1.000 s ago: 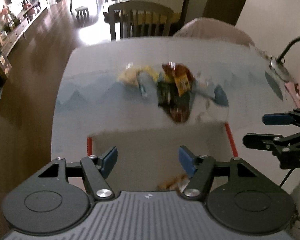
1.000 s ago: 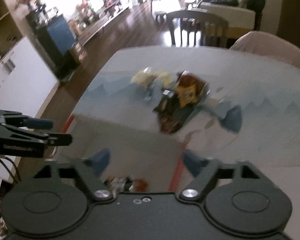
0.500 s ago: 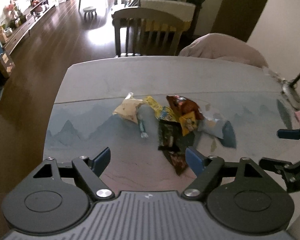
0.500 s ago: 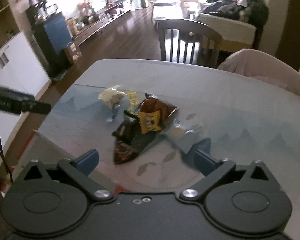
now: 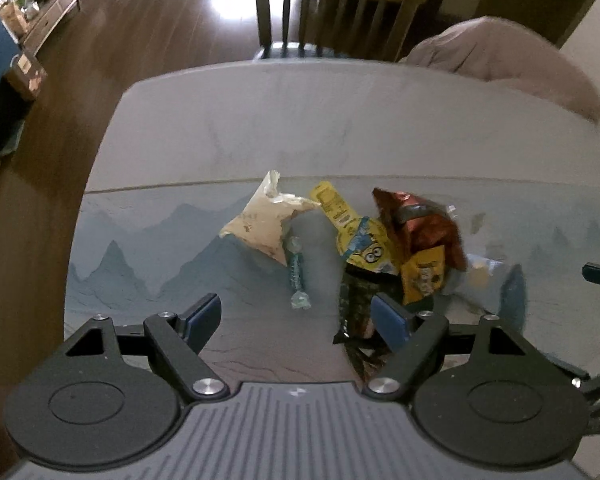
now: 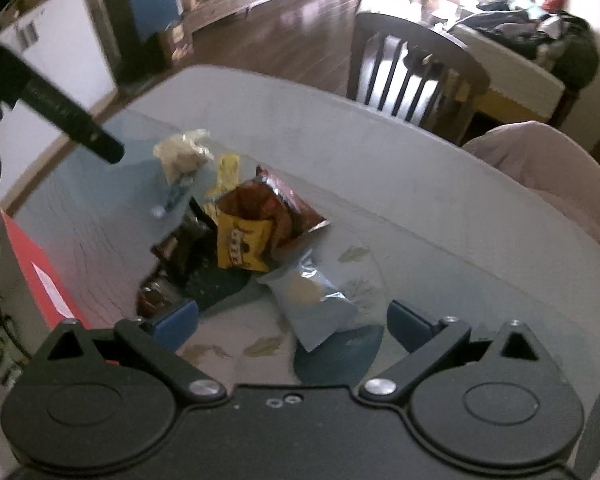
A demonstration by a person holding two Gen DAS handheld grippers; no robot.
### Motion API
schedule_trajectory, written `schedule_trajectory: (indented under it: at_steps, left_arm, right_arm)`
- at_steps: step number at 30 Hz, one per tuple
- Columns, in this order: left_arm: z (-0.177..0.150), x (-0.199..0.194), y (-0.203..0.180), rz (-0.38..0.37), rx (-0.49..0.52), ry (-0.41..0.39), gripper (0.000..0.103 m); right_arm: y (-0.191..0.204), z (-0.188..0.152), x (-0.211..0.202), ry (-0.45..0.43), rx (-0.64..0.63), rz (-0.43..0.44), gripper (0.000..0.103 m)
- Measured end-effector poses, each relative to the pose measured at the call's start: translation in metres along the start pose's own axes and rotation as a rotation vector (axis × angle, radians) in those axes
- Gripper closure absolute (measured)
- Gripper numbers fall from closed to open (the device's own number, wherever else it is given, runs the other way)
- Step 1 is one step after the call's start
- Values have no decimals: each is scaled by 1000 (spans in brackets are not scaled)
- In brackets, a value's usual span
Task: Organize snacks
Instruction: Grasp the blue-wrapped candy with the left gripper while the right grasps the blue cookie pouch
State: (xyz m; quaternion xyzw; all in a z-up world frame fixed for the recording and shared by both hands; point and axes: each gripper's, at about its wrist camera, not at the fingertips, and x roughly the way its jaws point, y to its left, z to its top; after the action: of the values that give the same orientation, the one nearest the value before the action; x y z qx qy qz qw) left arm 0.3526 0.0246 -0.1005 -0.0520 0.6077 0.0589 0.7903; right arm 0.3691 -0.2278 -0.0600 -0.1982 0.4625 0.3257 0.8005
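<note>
A pile of snack packets lies mid-table. In the left wrist view I see a white pouch, a teal wrapped candy, a yellow minion packet, a brown-red bag, a small yellow packet and a dark packet. My left gripper is open and empty, just short of the candy. My right gripper is open and empty over a pale blue packet, beside the brown-red bag and yellow packet.
A red-edged cardboard box stands at the table's near left in the right wrist view. A dark wooden chair and a pink covered chair stand at the far edge. The other gripper's finger juts in at left.
Both grippers have moved forward from over the box to the snack pile, which now looks much nearer. Both stay open and empty.
</note>
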Motion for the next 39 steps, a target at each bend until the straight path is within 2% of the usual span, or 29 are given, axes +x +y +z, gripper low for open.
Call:
schedule_trajectory:
  at_steps: [3, 7, 9, 14, 16, 17, 22, 30, 33, 39]
  left_arm:
    - [9, 25, -4, 14, -10, 54, 21]
    - [19, 57, -5, 16, -26, 174, 22]
    - [24, 67, -6, 22, -27, 199, 23]
    - [35, 86, -8, 36, -15, 237, 36]
    - [38, 94, -7, 31, -24, 257, 46]
    - [38, 98, -8, 25, -21, 269, 46]
    - [42, 115, -10, 27, -18, 297, 61]
    - [49, 130, -9, 22, -32, 305, 67]
    - [51, 136, -9, 13, -45, 318, 76]
    - [48, 133, -7, 10, -58, 291, 86]
  right_arm:
    - [0, 1, 20, 33, -55, 22, 4]
    - [-3, 1, 46, 79, -118, 38, 8]
    - [-5, 1, 58, 104, -142, 41, 9]
    - [-7, 1, 84, 138, -178, 51, 13]
    - [-8, 0, 91, 148, -188, 55, 14]
    - [-8, 0, 93, 151, -194, 60, 15]
    - [-8, 0, 102, 153, -226, 78, 19]
    - [-3, 5, 108, 133, -288, 73, 22]
    - [-5, 6, 109, 131, -284, 83, 23]
    - [-7, 3, 104, 114, -273, 122, 38]
